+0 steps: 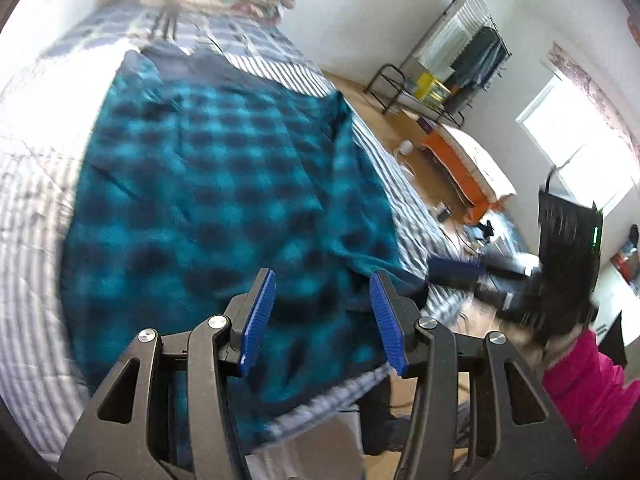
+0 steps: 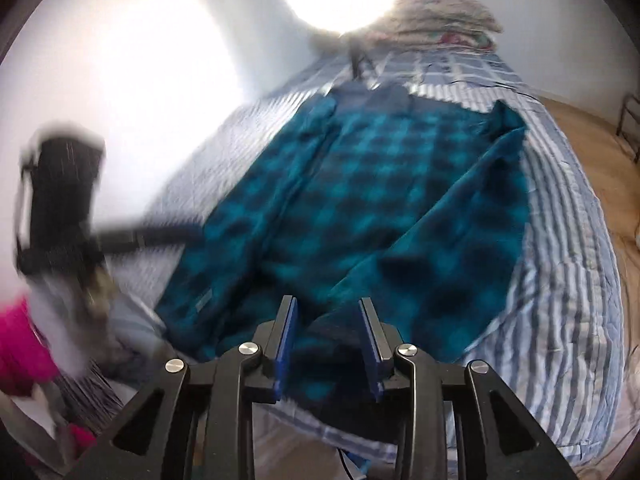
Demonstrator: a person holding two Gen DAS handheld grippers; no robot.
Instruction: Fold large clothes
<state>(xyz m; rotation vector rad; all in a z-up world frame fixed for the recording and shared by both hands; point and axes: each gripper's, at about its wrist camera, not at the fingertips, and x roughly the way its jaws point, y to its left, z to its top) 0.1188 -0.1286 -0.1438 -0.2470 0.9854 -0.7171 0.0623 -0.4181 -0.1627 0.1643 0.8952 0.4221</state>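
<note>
teal plaid garment point(image 2: 360, 200) spread on striped bed point(image 2: 568, 240), frame centre. left tongs point(image 1: 322, 320) parted, empty. right tongs point(image 2: 328, 344) narrow gap, gripping nothing. you: pinch hem corners evenly before folding.

The teal-and-black checked garment point(image 2: 360, 208) looks like soft, matt, fleecy cloth. The blue-and-white striped bed cover point(image 2: 568, 280) is thin woven cloth. Each claw's ridged blue pads point(image 1: 258, 320) look plastic, on matt black arms.

We find no text, label or number that can be read — both views are too blurred.
</note>
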